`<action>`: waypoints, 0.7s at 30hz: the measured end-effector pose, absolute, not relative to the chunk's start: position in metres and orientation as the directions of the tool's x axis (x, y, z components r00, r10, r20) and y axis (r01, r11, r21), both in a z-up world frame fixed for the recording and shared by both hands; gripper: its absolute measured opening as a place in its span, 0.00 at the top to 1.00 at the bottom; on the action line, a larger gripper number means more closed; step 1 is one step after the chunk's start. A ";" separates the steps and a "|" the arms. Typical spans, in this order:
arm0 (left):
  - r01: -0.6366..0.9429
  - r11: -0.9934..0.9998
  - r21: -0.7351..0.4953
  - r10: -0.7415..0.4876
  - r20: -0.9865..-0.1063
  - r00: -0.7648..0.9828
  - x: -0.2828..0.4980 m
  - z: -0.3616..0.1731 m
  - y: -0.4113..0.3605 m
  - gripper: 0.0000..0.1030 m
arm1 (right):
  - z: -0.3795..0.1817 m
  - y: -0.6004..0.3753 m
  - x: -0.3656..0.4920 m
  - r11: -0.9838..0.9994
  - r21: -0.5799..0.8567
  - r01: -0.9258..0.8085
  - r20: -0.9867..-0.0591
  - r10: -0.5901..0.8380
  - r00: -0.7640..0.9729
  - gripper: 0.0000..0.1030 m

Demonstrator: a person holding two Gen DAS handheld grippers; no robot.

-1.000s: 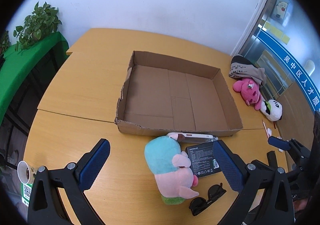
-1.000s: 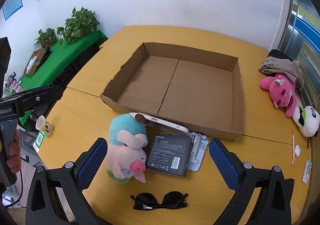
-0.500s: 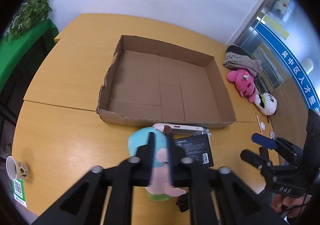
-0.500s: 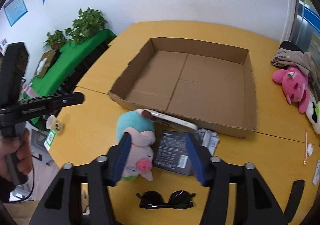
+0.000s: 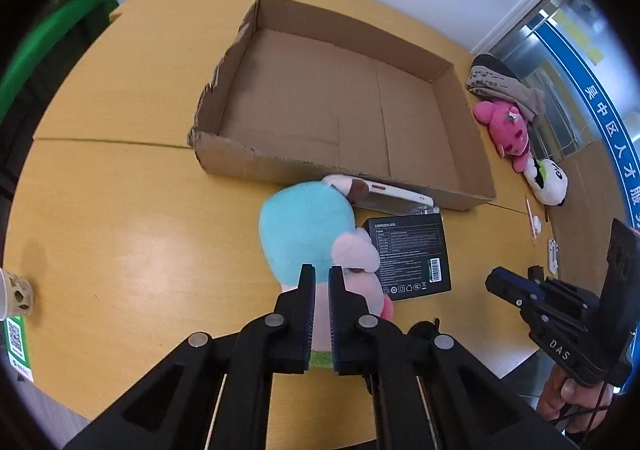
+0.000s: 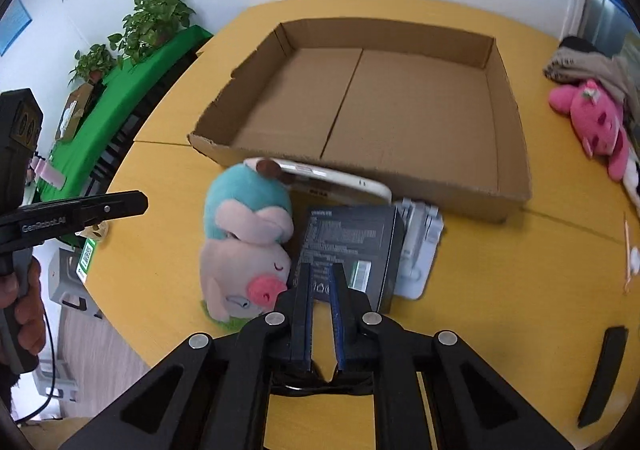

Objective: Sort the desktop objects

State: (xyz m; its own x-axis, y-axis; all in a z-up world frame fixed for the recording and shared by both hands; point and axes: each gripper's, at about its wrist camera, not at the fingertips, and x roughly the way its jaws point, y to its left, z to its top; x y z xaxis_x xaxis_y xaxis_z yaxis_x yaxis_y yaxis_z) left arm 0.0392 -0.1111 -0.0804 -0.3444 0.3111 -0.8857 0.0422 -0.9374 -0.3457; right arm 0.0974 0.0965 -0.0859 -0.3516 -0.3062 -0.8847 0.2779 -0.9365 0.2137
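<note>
Left wrist view
Around: pink and teal plush pig [image 5: 320, 242] near centre, black printed box [image 5: 412, 254] just right of it, white phone [image 5: 384, 193] behind.
Container: brown cardboard tray [image 5: 224, 89] far centre, nothing inside.
Left gripper [image 5: 322, 282]: jaws nearly closed, narrow gap, gripping nothing, above pig.

Right wrist view
Around: pink plush toy [image 6: 592, 121] far right.
Right gripper [image 6: 320, 282]: narrow, holding nothing, over the box's near edge.

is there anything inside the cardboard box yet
No, the cardboard box shows only its bare floor; the pig plush sits outside on the table.
</note>
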 end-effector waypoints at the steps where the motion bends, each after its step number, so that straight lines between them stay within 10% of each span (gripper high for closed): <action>1: 0.039 -0.933 -0.358 0.324 -0.882 -0.343 0.038 -0.081 -0.110 0.90 | -0.088 0.098 0.097 -0.938 0.219 0.267 -0.888 -0.305 -0.344 0.78; 2: 0.037 -0.934 -0.354 0.321 -0.883 -0.343 0.037 -0.081 -0.109 0.83 | -0.090 0.098 0.096 -0.942 0.218 0.253 -0.896 -0.296 -0.330 0.41; 4: 0.035 -0.943 -0.330 0.299 -0.892 -0.340 0.033 -0.081 -0.107 0.31 | -0.087 0.097 0.095 -0.946 0.213 0.243 -0.895 -0.289 -0.340 0.00; 21: 0.032 -0.893 -0.449 0.424 -0.862 -0.277 -0.014 -0.136 -0.112 0.24 | -0.115 0.049 0.088 -0.935 0.254 0.249 -0.912 -0.317 -0.261 0.00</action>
